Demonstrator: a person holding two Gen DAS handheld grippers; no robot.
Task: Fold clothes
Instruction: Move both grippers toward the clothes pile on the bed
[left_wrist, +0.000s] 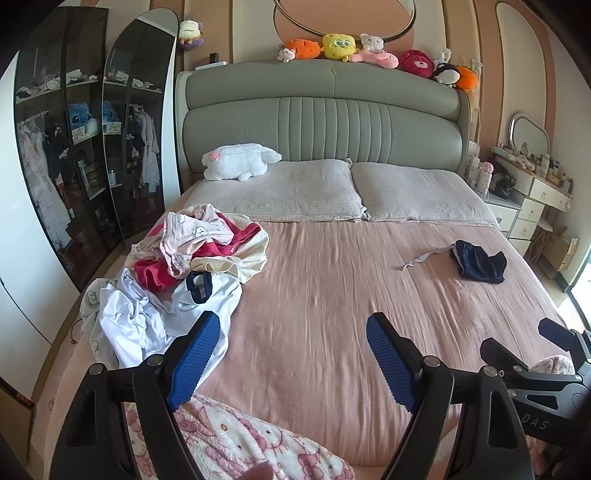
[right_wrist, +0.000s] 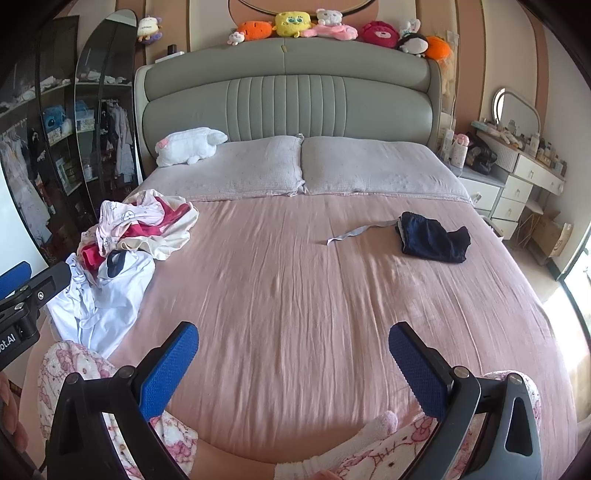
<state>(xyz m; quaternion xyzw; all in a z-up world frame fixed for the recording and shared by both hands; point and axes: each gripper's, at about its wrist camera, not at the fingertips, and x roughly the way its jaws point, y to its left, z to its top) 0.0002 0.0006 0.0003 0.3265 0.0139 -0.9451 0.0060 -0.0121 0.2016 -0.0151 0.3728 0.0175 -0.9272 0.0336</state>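
A heap of unfolded clothes (left_wrist: 195, 243) (right_wrist: 144, 225) lies at the bed's left side: pink printed, red, cream pieces. A white garment with a navy collar (left_wrist: 166, 314) (right_wrist: 107, 295) spreads out in front of the heap. A folded navy garment (left_wrist: 480, 262) (right_wrist: 432, 238) rests on the right of the bed, with a grey strap (left_wrist: 424, 258) (right_wrist: 354, 232) trailing left from it. My left gripper (left_wrist: 293, 332) is open above the pink sheet (left_wrist: 314, 295), its left finger over the white garment's edge. Over the bare sheet (right_wrist: 295, 288), my right gripper (right_wrist: 293, 341) is open too.
Two grey pillows (left_wrist: 354, 192) and a white plush (left_wrist: 240, 160) lie at the headboard, with soft toys (left_wrist: 369, 51) along its top. A dark glass wardrobe (left_wrist: 74, 147) stands left, a dresser (left_wrist: 532, 199) right. A person's pink-patterned sleeves (left_wrist: 236, 439) (right_wrist: 388, 450) fill the near edge.
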